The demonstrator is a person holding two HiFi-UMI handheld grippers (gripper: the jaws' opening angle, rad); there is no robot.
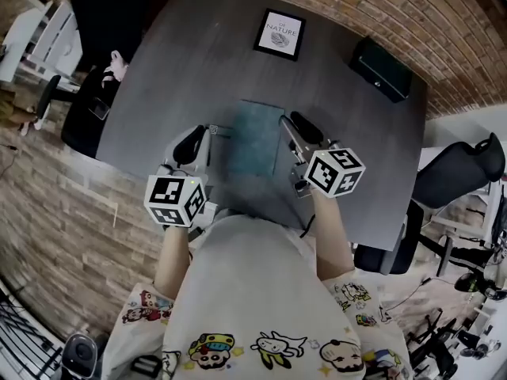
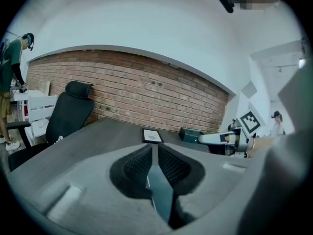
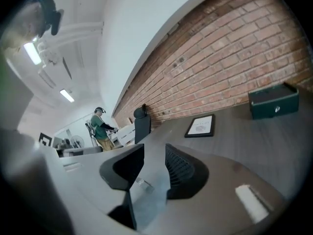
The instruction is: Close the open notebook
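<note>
The notebook lies flat on the dark grey tabletop, near its near edge and about in the middle between the two claws. In the head view only its teal cover shows, as one plain rectangle, so it looks closed.

The left claw is just beside the left edge of the notebook and does not touch it, as far as the head view shows. In the left gripper view its jaws stand almost together, with only a thin slit between the pads, and they grip nothing. The right claw is just beside the right edge of the notebook. In the right gripper view its jaws stand moderately apart and nothing is between the pads. Both claws point toward the far side of the tabletop, a little downward.

At the far side of the tabletop a framed picture lies flat, and to the right of it, well apart, sits a dark box. A black office chair stands at the left end of the tabletop and another chair at the right. Behind the tabletop runs a brick wall. Far at the left, a person in a green shirt stands by white furniture.
</note>
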